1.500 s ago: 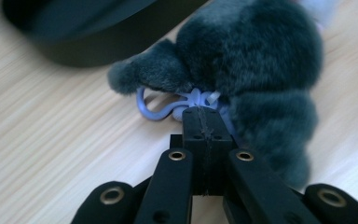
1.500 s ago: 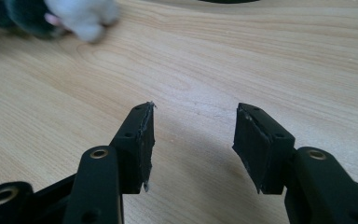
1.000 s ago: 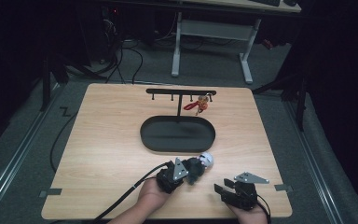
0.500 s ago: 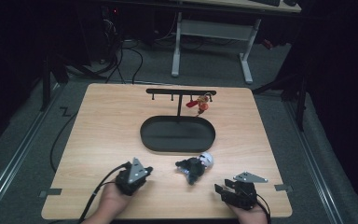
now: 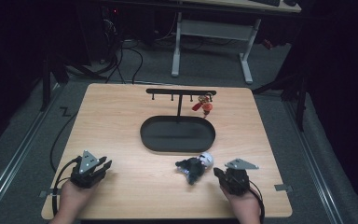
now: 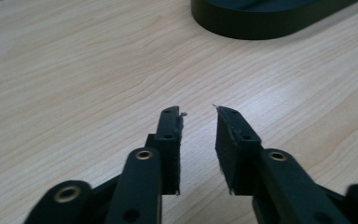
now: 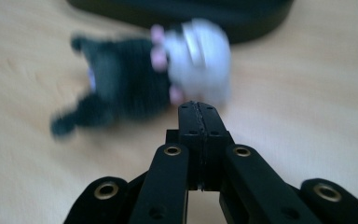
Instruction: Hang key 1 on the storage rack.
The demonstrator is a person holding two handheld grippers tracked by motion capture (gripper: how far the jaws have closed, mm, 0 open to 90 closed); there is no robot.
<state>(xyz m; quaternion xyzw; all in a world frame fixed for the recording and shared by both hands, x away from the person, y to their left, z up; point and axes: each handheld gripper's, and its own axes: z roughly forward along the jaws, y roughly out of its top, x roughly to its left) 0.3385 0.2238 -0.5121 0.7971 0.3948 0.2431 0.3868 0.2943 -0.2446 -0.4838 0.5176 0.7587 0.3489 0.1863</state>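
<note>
High view: small black-and-white toy (image 5: 195, 167) lying on table (image 5: 121, 121) just in front of black oval tray (image 5: 177, 134), still to be hung or trayed; right hand-held gripper (image 5: 227, 176) clenched empty beside it; left hand-held gripper (image 5: 99, 167) part-open, empty, well apart

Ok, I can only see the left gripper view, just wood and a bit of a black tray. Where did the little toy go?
Observer: The toy lies on the table in front of the tray, close to the right gripper.
Operator: Is that gripper holding it?
Observer: No. Its jaws have just been closing and are shut with nothing between them.
Operator: What's behind the tray?
Observer: A black rack with hooks, and a red keychain hangs on it.
</note>
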